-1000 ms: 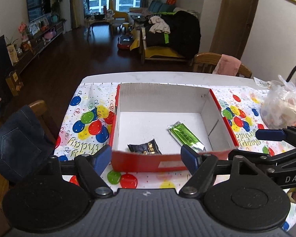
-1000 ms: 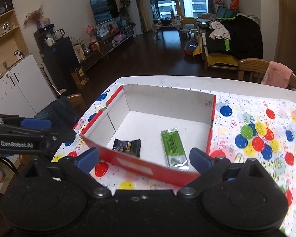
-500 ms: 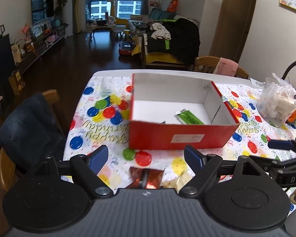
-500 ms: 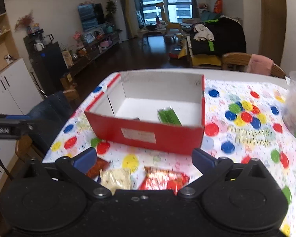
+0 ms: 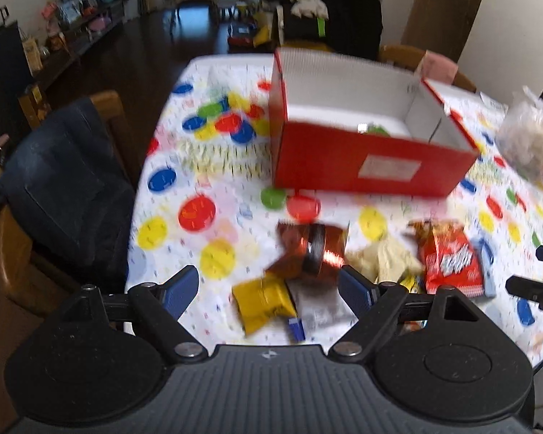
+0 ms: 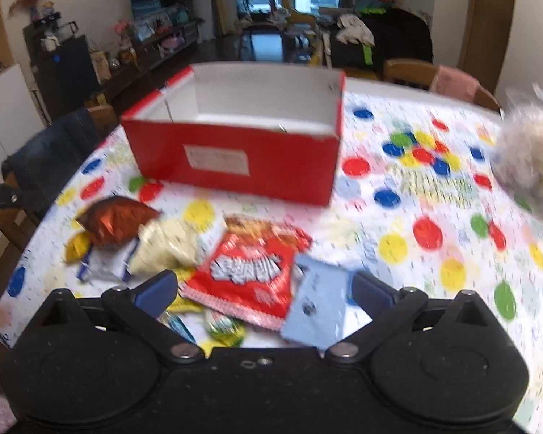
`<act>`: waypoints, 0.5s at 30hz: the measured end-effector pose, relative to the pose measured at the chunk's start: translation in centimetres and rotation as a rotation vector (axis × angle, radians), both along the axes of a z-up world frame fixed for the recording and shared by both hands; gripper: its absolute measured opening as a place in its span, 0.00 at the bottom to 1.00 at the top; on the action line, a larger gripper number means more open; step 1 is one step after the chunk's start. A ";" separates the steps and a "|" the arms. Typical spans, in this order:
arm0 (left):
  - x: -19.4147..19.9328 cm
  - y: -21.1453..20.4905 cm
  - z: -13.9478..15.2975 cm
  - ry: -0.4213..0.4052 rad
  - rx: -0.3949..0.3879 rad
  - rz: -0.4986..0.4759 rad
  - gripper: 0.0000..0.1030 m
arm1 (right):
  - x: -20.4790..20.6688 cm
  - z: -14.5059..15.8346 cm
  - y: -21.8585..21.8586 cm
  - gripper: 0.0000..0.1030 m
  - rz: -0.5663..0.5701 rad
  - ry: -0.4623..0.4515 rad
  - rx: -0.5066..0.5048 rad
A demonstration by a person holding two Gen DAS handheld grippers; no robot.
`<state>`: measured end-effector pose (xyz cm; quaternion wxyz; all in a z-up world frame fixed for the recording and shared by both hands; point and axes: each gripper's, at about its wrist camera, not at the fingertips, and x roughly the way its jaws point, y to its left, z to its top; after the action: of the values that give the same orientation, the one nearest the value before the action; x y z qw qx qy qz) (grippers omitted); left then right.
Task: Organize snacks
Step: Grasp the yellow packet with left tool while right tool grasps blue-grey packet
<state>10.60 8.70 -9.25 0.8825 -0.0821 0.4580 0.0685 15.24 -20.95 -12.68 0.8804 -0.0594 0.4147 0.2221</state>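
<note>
A red cardboard box (image 5: 373,166) (image 6: 235,159) with a white inside stands on the balloon-print tablecloth; a green snack shows inside it (image 5: 378,131). Several loose snacks lie in front of it: a copper-brown pack (image 5: 309,249) (image 6: 117,220), a yellow pack (image 5: 262,302), a cream pack (image 6: 170,244), a red bag (image 5: 450,260) (image 6: 251,266) and a light blue pack (image 6: 316,307). My left gripper (image 5: 269,289) is open and empty above the yellow and brown packs. My right gripper (image 6: 264,289) is open and empty above the red bag.
A clear plastic bag of goods (image 5: 532,141) (image 6: 528,166) sits at the table's right. A chair with a dark denim garment (image 5: 61,188) stands at the left edge. Another wooden chair (image 6: 409,72) is behind the table.
Both grippers pulled back and lowered away from the box. The pile of loose snacks in front of the box came into view under them. Both stay open.
</note>
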 end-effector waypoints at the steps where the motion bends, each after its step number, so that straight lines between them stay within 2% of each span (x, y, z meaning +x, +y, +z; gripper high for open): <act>1: 0.0 0.0 -0.6 0.015 0.001 0.003 0.82 | 0.2 -0.4 -0.2 1.00 -0.019 0.011 -0.006; 4: 0.2 0.3 -2.2 0.058 0.000 0.022 0.82 | 0.7 -1.4 -0.8 0.99 -0.075 0.026 -0.012; 8: 0.5 1.4 -3.8 0.105 -0.044 0.064 0.82 | 2.0 -2.5 -2.1 0.94 -0.178 0.051 0.004; 12: 1.0 2.4 -5.0 0.143 -0.095 0.105 0.82 | 3.6 -3.9 -2.8 0.79 -0.222 0.098 0.001; 15: 1.4 3.1 -5.6 0.167 -0.157 0.131 0.82 | 4.3 -4.7 -3.3 0.78 -0.254 0.124 0.013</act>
<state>12.01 11.76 -14.89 0.8259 -0.1746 0.5274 0.0963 19.57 -24.27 -17.35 0.8746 0.0131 0.4710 0.1147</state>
